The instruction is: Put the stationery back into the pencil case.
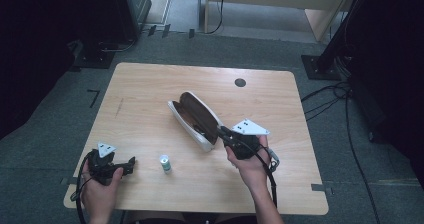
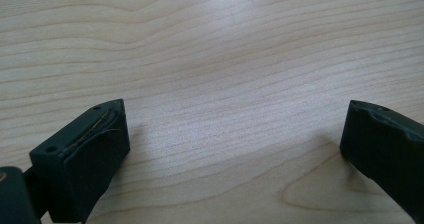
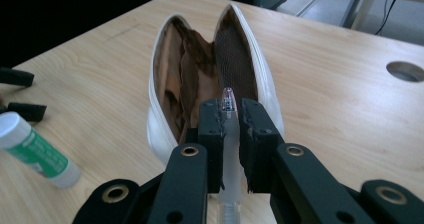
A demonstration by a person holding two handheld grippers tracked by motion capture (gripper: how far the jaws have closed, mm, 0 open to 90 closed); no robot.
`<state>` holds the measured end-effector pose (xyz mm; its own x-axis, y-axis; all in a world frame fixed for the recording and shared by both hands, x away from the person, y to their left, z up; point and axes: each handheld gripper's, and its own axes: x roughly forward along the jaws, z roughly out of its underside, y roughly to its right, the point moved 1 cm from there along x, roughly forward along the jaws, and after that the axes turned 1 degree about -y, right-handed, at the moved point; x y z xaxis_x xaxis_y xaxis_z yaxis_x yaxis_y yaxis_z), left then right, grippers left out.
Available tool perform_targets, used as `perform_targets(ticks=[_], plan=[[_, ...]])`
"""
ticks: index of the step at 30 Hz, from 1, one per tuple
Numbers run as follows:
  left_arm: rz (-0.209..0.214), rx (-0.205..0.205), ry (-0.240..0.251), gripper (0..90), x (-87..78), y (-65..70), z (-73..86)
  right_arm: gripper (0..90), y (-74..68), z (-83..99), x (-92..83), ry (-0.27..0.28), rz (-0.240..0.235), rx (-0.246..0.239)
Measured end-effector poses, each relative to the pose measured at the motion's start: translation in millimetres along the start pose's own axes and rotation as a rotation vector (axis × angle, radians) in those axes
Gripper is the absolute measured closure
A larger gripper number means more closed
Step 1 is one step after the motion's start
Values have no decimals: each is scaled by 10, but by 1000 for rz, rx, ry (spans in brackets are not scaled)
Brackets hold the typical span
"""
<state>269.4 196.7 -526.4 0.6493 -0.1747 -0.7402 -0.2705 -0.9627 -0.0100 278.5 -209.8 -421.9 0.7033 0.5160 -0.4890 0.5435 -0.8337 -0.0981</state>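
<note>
Right claw holding a pen at the mouth of an open pencil case; left claw idle at the bench edge.

The right claw, carried by the right hand reaching in from the near edge with the forearm angled up and left, is clamped on a translucent pen whose tip points into the white pencil case. The case lies unzipped and gaping at mid-bench, its brown lining exposed. The left hand rests at the near left corner of the wooden bench, and its left claw stands wide apart over bare wood, gripping nothing. A glue stick with a green label lies on the bench between the two hands, apart from both claws.
</note>
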Motion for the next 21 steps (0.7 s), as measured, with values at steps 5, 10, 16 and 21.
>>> perform_targets(ticks=[5, 10, 16, 21], plan=[[0, 0, -1, 0, -1, 0, 0, 810, -53, -144, 103, 12, -14, -18], [0, 0, -1, 0, -1, 0, 0, 810, -86, -255, 218, 19, -23, -31], [0, 2, -1, 0, -1, -2, 0, 810, -93, -347, 389, 18, -29, -40], [0, 2, -1, 0, -1, -2, 0, 809, -103, -436, 505, 20, -30, -58]])
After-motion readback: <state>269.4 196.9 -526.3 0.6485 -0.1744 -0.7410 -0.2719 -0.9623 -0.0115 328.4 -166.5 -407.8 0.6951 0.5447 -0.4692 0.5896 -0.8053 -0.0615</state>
